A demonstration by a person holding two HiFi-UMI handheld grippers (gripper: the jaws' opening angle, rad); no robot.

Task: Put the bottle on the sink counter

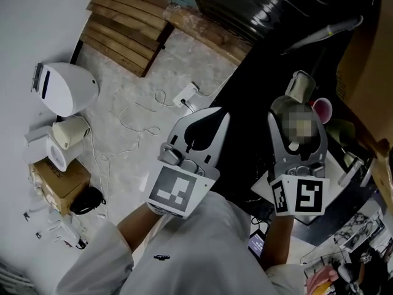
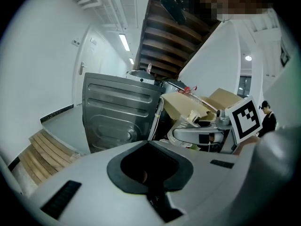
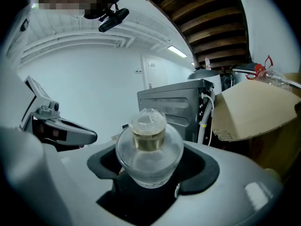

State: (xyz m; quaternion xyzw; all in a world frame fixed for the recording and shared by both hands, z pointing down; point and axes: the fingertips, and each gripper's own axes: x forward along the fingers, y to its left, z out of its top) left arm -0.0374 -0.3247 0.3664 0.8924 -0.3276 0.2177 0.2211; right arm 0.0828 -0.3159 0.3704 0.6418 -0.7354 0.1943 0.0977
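In the head view, the left gripper (image 1: pixel 212 112) and right gripper (image 1: pixel 299 128) are raised side by side above a cluttered floor, and I cannot make out a sink counter. In the left gripper view, its 2 jaws are pressed together on nothing, with a grey metal cabinet (image 2: pixel 117 114) beyond. In the right gripper view, the 2 jaws clamp the bottle (image 3: pixel 149 149) round its belly. It looks like smooth, rigid glass, probably slippery and breakable, so the wide belly below the gold collar (image 3: pixel 148 139) seems the safest hold.
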